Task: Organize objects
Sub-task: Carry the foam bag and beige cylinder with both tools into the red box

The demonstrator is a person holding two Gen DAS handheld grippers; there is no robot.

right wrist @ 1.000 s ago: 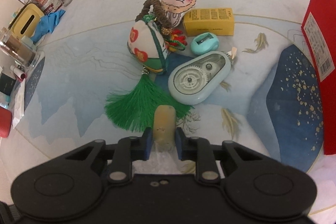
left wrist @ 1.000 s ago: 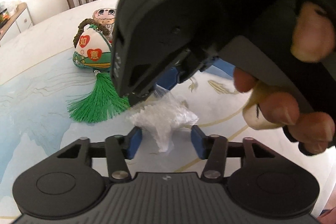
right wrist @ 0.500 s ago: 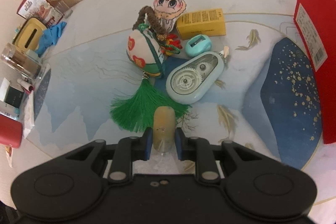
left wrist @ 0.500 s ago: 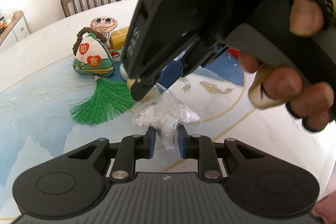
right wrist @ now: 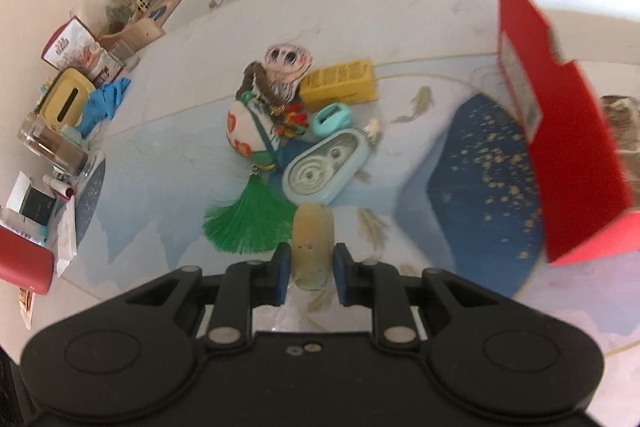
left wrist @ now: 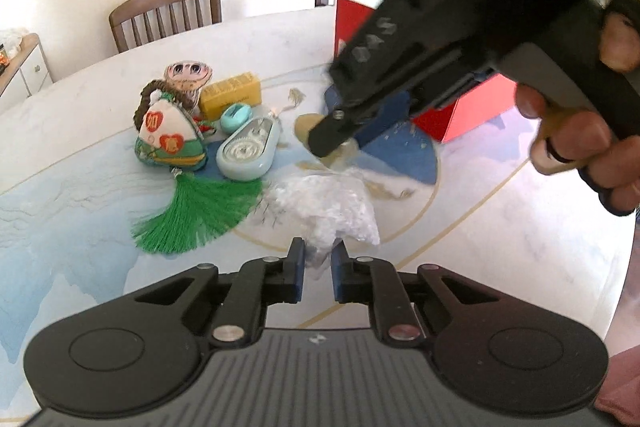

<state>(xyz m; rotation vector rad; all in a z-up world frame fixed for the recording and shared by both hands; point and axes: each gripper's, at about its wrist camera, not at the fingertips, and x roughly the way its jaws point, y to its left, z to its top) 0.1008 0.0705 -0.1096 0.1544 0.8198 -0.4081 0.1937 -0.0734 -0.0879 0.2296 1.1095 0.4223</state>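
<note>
The red box (right wrist: 560, 131) is motion-blurred and cut off at the right edge; the yellow box (right wrist: 340, 87) has unreadably small print.

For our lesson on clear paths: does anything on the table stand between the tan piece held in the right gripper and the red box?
Nothing visible does. The right gripper holds the tan piece; between it and the red box lies only bare printed table. The pale blue tape dispenser and green tassel sit off to the other side.
</note>
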